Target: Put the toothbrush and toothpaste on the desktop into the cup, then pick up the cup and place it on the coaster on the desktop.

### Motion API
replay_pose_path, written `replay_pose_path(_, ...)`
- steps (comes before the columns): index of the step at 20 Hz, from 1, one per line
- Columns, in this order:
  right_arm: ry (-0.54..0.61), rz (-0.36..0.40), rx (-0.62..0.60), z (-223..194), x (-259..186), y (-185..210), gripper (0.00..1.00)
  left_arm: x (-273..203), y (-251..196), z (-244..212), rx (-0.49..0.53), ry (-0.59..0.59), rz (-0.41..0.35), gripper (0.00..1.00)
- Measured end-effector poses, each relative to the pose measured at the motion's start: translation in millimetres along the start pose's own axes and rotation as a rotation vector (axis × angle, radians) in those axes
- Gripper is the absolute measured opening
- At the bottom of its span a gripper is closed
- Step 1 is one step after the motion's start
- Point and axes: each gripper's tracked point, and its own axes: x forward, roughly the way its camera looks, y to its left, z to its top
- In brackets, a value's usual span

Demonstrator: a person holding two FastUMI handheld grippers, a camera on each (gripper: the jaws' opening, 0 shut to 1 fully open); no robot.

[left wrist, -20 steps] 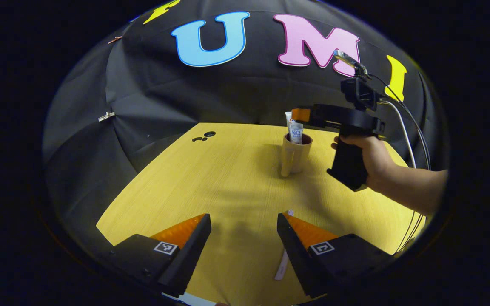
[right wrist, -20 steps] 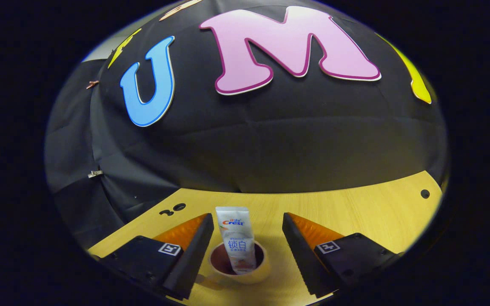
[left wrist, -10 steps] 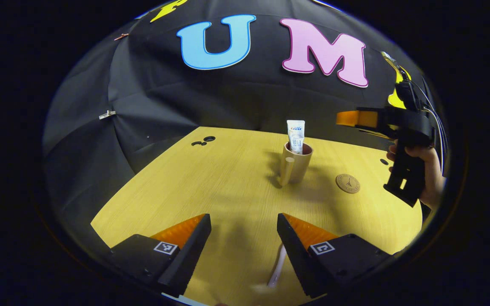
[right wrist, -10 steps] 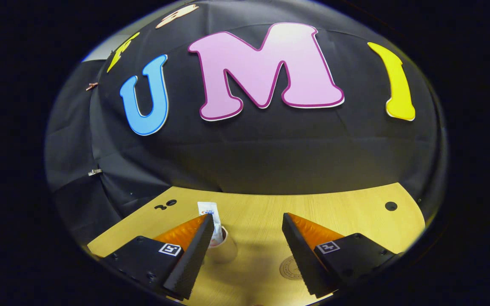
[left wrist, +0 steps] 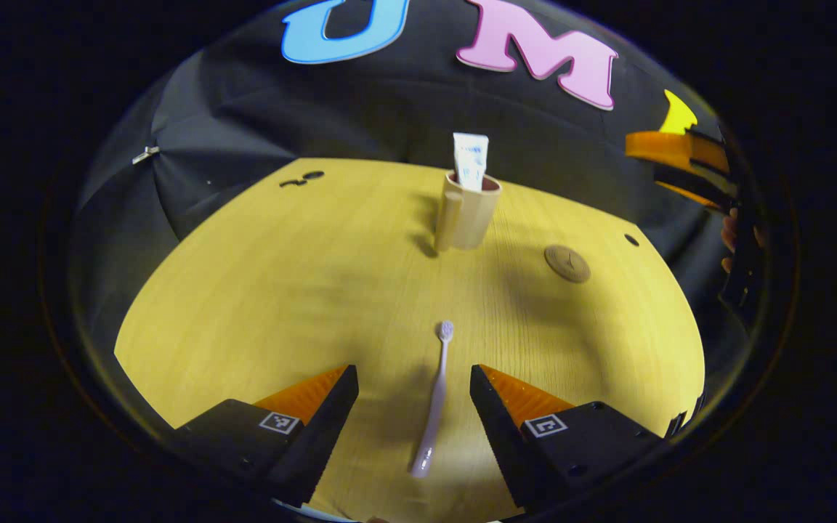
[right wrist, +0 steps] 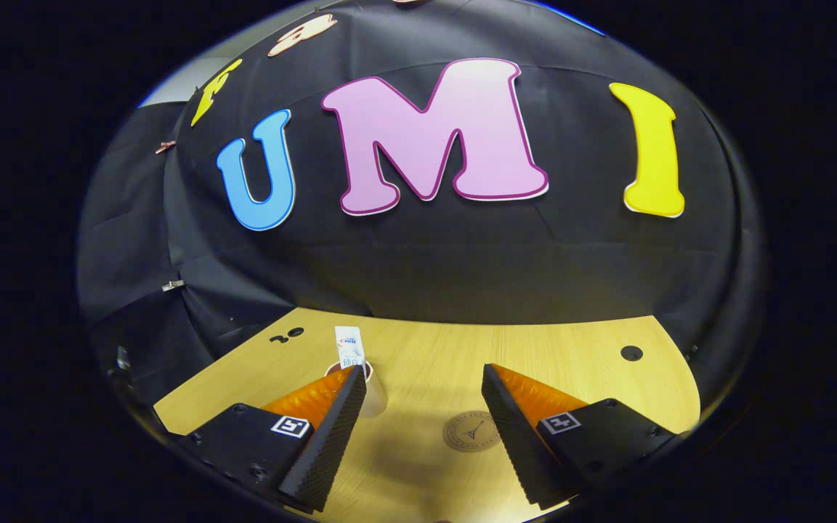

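A pale lilac toothbrush lies flat on the yellow wooden desktop, head pointing away. My left gripper hovers open over it, handle between the fingers, not touching. Farther back stands a tan cup with a white toothpaste tube upright in it. To the cup's right lies a round brown coaster. In the right gripper view my right gripper is open and holds nothing; the cup and toothpaste show behind its left finger, the coaster between the fingers. The right gripper also shows at the far right.
Small round holes mark the desktop's far left, and another hole lies near its far right. A hand holds the right gripper at the desktop's right side. The black cloth wall stands close behind the desktop's back edge.
My left gripper tilted down and pulled back, so the whole toothbrush now lies between its fingers. My right gripper let go of the toothpaste in the cup and drew back to the right, open.
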Motion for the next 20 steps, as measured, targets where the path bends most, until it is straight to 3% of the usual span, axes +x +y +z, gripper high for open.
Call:
replay_pose_path(5,-0.006,-0.013,-0.015,0,-25,-26,0.98,17,-14,-29,0.030,0.099,0.003,0.94)
replay_pose_path(7,-0.007,-0.018,-0.018,-2,-33,-36,0.98,22,-14,-36,0.030,0.134,0.016,0.88)
replay_pose_path(11,0.003,-0.035,-0.005,-9,-40,-55,0.98,24,-11,-36,0.123,0.189,0.019,0.69)
replay_pose_path(13,0.016,-0.044,0.015,-15,-40,-61,0.98,29,-15,-36,0.158,0.220,0.005,0.44)
replay_pose_path(14,0.023,-0.050,0.025,-17,-38,-64,0.98,30,-18,-35,0.168,0.236,-0.001,0.25)
replay_pose_path(16,0.029,-0.057,0.039,-19,-35,-68,0.98,31,-18,-34,0.188,0.263,-0.005,0.14)
replay_pose_path(20,0.043,-0.071,0.054,-24,-28,-75,0.98,32,-19,-32,0.196,0.292,-0.009,0.07)
